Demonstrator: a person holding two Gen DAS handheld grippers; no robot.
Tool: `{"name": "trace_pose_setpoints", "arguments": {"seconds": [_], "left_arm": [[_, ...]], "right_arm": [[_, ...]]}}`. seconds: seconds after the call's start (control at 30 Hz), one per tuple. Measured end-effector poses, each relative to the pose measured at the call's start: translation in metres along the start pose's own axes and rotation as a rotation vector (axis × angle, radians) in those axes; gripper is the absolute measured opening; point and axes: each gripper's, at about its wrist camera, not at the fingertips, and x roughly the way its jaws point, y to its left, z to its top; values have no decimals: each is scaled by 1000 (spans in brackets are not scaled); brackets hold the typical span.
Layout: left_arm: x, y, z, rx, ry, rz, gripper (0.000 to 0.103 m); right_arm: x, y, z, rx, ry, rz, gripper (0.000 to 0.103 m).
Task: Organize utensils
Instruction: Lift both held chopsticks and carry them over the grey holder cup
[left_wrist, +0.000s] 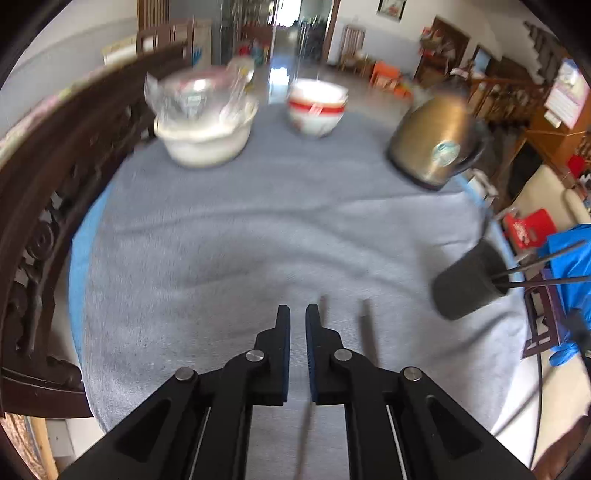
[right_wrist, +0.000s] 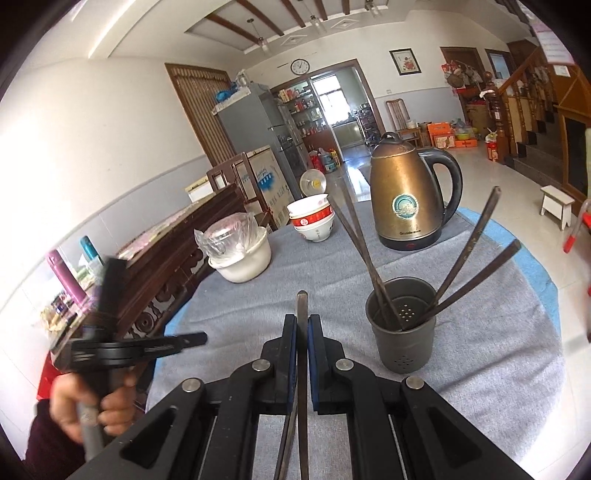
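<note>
Nearest the lens, your right tool (right_wrist: 303, 325) is clamped on a dark chopstick (right_wrist: 302, 306), whose tip sticks up just past the pads while its length runs back under the camera; a second dark stick seems to lie beside it lower down. Your left tool (left_wrist: 297, 314) has its jaws nearly closed with a narrow gap and nothing between the pads, hovering over the grey cloth of the tabletop (left_wrist: 240, 240); the frame is blurred. Two loose chopsticks (left_wrist: 367, 325) lie on the cloth just right of that tool. The only writing is a small line of print low on the kettle (right_wrist: 406, 195), too small to read, under a round blue badge. The holder (right_wrist: 404, 328), a dark perforated cup with four chopsticks leaning in it, stands just right of and beyond your right tool. The stacked red-banded bowls (right_wrist: 313, 218) bear a red mark you cannot read.
</note>
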Motion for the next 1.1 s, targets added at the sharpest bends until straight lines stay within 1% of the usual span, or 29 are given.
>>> {"name": "trace_pose_setpoints", "arguments": {"seconds": [0.07, 0.1, 0.13, 0.17, 0.23, 0.33, 0.4, 0.47, 0.6, 0.63, 0.67, 0.7, 0.73, 0.77, 0.83, 0.93, 1.0, 1.1], "left_arm": [[19, 3, 4, -6, 57, 14, 10], [28, 0, 6, 1, 80, 12, 11], [36, -5, 8, 17, 102, 1, 14], [43, -10, 11, 29, 124, -12, 21], [59, -17, 17, 40, 171, -31, 30], [85, -28, 23, 43, 225, -16, 30], [101, -33, 26, 47, 262, -22, 30], [114, -37, 26, 44, 282, -4, 30], [134, -41, 22, 42, 320, 0, 30], [136, -42, 21, 44, 323, 5, 29], [135, -44, 21, 57, 298, 14, 28], [137, -45, 21, 62, 299, 19, 28], [136, -45, 21, 61, 294, 22, 21], [136, -45, 21, 62, 293, 24, 12], [135, -44, 19, 64, 288, 22, 6], [124, -42, 16, 71, 244, 53, 6], [110, -42, 16, 65, 212, 41, 6], [72, -46, 16, 76, 135, 21, 5]], "right_arm": [[-1, -2, 1, 10, -3, 4, 6], [-2, -3, 1, 9, -3, 3, 6], [-2, -4, 1, 10, -2, 2, 6], [-1, -6, 1, 14, 0, 2, 6], [-1, -11, 0, 26, 6, 2, 6], [-2, -19, -2, 35, 12, -8, 6], [-4, -25, -4, 43, 16, -14, 6], [-5, -32, -6, 53, 23, -17, 6], [-6, -38, -9, 60, 31, -21, 6], [-6, -39, -9, 59, 31, -23, 6], [-5, -39, -9, 60, 31, -23, 6], [-5, -40, -8, 63, 31, -21, 6], [-5, -40, -8, 65, 31, -18, 6], [-5, -40, -8, 64, 31, -19, 6], [-6, -40, -8, 66, 25, -13, 6], [-10, -38, -6, 57, 7, -12, 6], [-12, -37, -4, 51, -7, -14, 6], [-21, -35, 3, 36, -55, -25, 6]]}}
